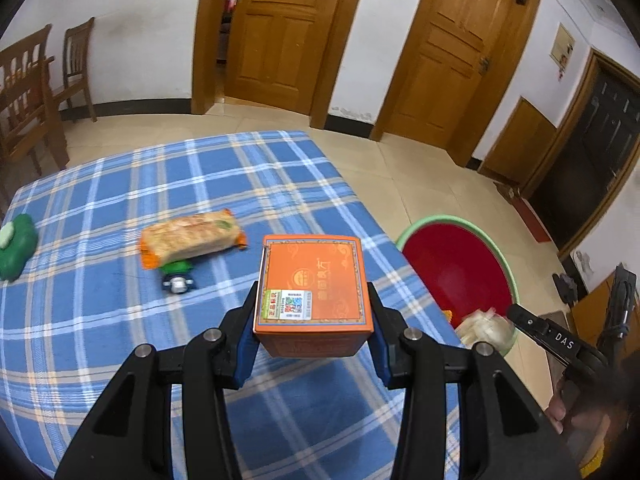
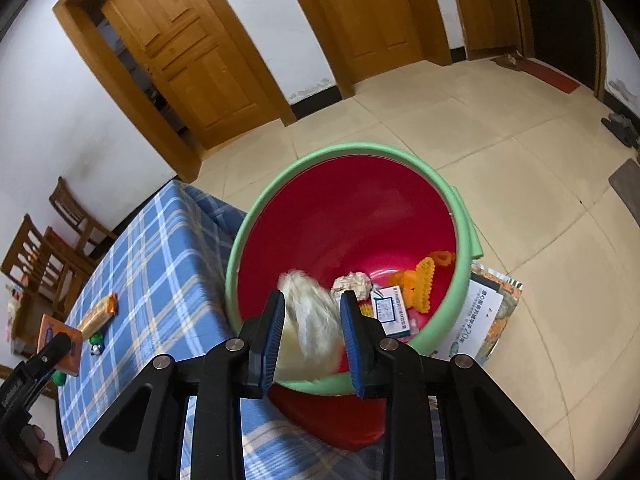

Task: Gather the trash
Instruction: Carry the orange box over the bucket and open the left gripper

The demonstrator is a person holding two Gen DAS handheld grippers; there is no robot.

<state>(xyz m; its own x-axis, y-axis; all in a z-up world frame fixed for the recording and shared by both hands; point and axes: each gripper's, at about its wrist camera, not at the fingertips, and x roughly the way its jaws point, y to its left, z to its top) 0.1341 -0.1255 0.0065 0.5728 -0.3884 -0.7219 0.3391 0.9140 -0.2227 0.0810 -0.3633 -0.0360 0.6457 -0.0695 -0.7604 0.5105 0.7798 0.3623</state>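
Observation:
My left gripper (image 1: pixel 312 292) is shut on an orange carton (image 1: pixel 316 276), held above the blue plaid tablecloth (image 1: pixel 120 320) near its right edge. My right gripper (image 2: pixel 313 300) hangs over a red bin with a green rim (image 2: pixel 360 150) that stands on the floor beside the table. A crumpled clear plastic bag (image 2: pixel 310 320) sits between its blue pads, motion-blurred while the fingers stay sharp, so it looks loose. The bin holds a paper wad (image 2: pixel 352 282), a small white box (image 2: pixel 390 310) and an orange-yellow plastic piece (image 2: pixel 420 284).
On the cloth lie an orange snack packet (image 1: pixel 192 236), a small green toy car (image 1: pixel 178 278) and a green object (image 1: pixel 16 248) at the left edge. A printed flat pack (image 2: pixel 480 320) lies on the floor by the bin. Wooden chairs (image 1: pixel 32 92) stand beyond the table.

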